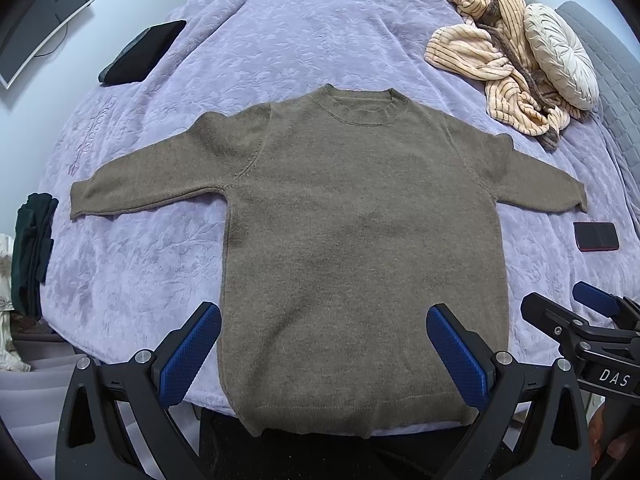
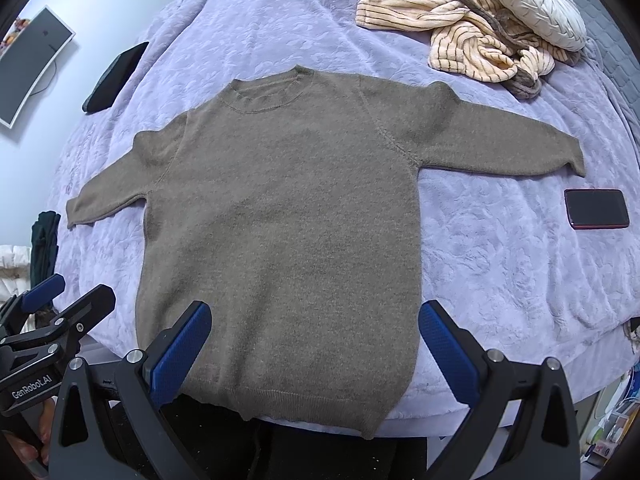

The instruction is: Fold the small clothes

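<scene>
Lying flat ahead of both tools: one sweater (image 1: 360, 240), spread on the bed (image 1: 280, 40), hem nearest, collar farthest, long axis running straight away.

Hovering released over the hem's left part: left tool (image 1: 324, 354), gripping nothing, left sleeve stretching out ahead and to its left.

Hovering released over the hem's right part: right tool (image 2: 314, 352), likewise empty, right sleeve reaching ahead and to its right. Each sleeve lying nearer its own-side tool, so probably a sleeve fold inward coming first.

Counting, left to right: one dark pad (image 1: 140, 54), one sweater, one striped heap (image 1: 492, 64), one cushion (image 1: 560, 56), one phone (image 1: 596, 236).
</scene>
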